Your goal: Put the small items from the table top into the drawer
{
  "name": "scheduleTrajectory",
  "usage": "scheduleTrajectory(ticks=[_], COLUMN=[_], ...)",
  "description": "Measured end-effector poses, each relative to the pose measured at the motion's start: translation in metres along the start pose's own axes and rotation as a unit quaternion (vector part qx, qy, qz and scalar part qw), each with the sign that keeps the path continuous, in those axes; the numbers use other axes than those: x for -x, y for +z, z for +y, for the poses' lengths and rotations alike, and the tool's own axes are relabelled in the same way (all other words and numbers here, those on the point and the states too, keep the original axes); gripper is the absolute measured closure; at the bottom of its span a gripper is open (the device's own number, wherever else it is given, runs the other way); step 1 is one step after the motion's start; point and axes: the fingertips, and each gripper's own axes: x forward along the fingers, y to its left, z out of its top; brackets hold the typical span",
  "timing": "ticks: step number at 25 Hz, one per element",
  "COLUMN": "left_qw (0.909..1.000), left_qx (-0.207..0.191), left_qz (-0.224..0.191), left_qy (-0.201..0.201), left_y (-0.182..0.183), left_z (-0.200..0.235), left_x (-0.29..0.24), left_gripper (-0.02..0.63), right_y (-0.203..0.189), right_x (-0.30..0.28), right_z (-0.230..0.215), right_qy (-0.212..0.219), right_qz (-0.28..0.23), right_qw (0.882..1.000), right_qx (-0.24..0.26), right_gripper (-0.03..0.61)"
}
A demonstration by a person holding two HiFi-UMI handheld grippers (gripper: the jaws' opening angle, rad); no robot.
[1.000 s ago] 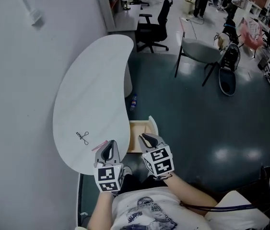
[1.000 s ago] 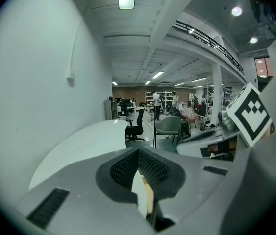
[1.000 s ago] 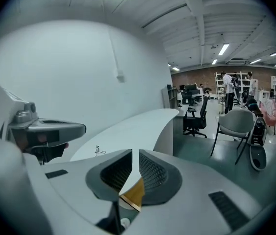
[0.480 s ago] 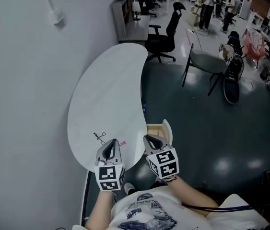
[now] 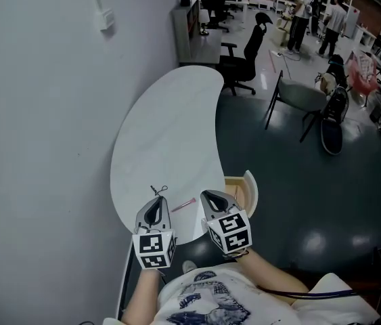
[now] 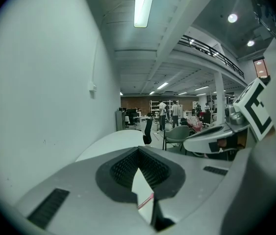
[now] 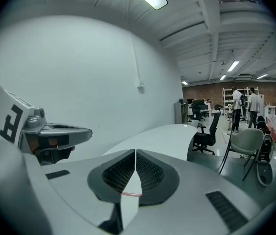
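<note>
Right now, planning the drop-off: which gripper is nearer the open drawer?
Right. The right gripper hangs just left of the drawer, at the table's edge. The left gripper is farther left, over the table's near end, beyond the pink stick.

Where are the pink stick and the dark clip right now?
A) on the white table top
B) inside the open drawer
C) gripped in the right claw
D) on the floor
A: the pink stick and the dark clip both lie on the white table, near its close edge.
</note>
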Motion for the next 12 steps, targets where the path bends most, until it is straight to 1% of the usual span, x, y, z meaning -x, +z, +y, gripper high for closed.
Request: scheduleTrajectory(ticks=[4, 12], left_qw=[0.9999, 0.9999], left_qx=[0.010, 0.012], left_qz=[-0.001, 0.004], left_qy=[0.003, 0.005], left_y=[-0.004, -0.011], left_z=[0.015, 0.030], left_x=[0.006, 0.011], left_gripper=[0.594, 0.594], right_y=[0.001, 0.001], right_x=[-0.007, -0.016], right_z=[0.013, 0.024], right_qy=[0.002, -0.001], right_qz=[0.001, 0.005], right_qw=[1.000, 1.000], right_qx=[0.003, 0.009], right_gripper=[0.551, 0.551])
